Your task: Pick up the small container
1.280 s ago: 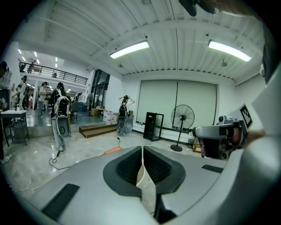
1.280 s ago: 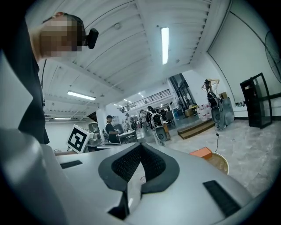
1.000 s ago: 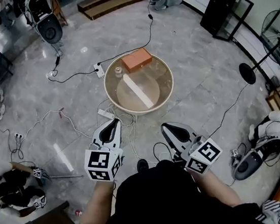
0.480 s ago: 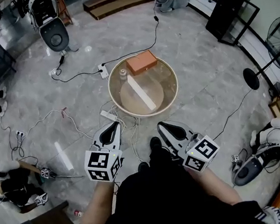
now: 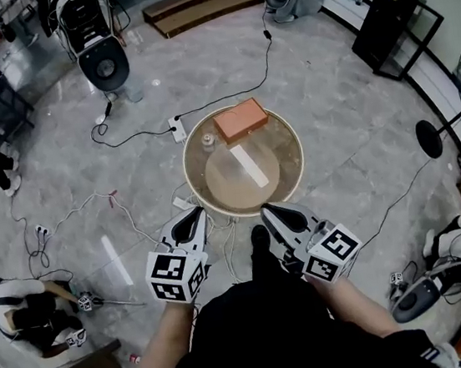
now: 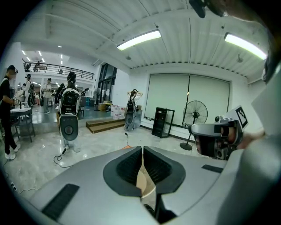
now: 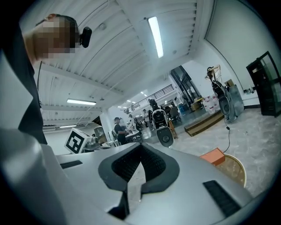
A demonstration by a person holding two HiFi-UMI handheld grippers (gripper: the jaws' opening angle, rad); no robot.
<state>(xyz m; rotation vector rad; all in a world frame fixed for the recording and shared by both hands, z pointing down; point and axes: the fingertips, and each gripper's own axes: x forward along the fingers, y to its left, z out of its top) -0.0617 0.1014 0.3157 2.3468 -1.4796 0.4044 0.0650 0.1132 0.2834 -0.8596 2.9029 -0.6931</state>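
Floor point(image 5: 349, 121): grey marble-look tile, glossy, reflects lights. Black cables point(image 5: 268, 56) snake across; white pwr strip point(image 5: 178, 128) just by round table point(image 5: 297, 155). Wood step point(image 5: 198, 2) at far end. Black shelf point(image 5: 395, 27) by R wall, pedestal fan point(image 5: 429, 138) nr it. Ceiling point(image 6: 175, 48) white, ribbed, w/ tube lights point(image 6: 138, 39). Pale blinds point(image 6: 189, 101) on far wall.
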